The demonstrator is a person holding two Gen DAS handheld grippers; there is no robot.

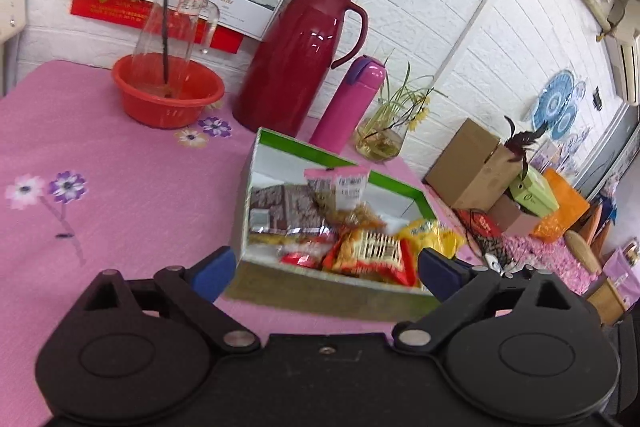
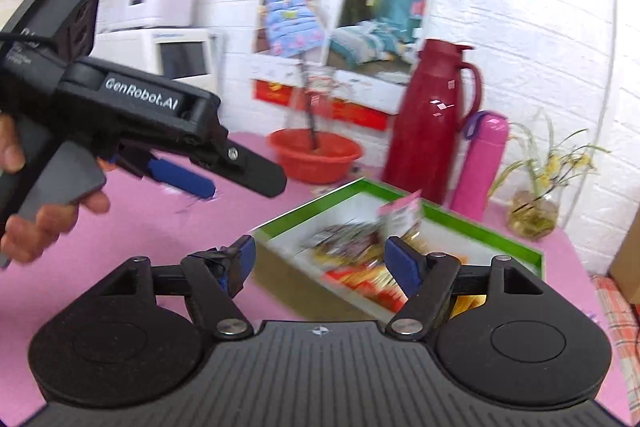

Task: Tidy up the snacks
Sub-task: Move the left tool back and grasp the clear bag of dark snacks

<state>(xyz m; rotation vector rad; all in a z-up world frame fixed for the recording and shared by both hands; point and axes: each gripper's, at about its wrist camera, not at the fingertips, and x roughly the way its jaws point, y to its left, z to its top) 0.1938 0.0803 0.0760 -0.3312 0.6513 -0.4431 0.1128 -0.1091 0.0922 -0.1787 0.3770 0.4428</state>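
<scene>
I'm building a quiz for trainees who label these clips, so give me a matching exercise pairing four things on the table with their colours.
Things:
1. thermos jug
2. slim flask
3. basin
4. snack box, rim

Colours:
A. orange-red
B. green
C. dark red
D. bright pink

Pairs: 1-C, 2-D, 3-A, 4-B

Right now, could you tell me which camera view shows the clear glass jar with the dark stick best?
The left wrist view. There the clear glass jar stands sharp and whole in the round red plastic basin, its label and dark stick visible. In the right wrist view the jar is blurred and nearly lost against the wall posters.
</scene>
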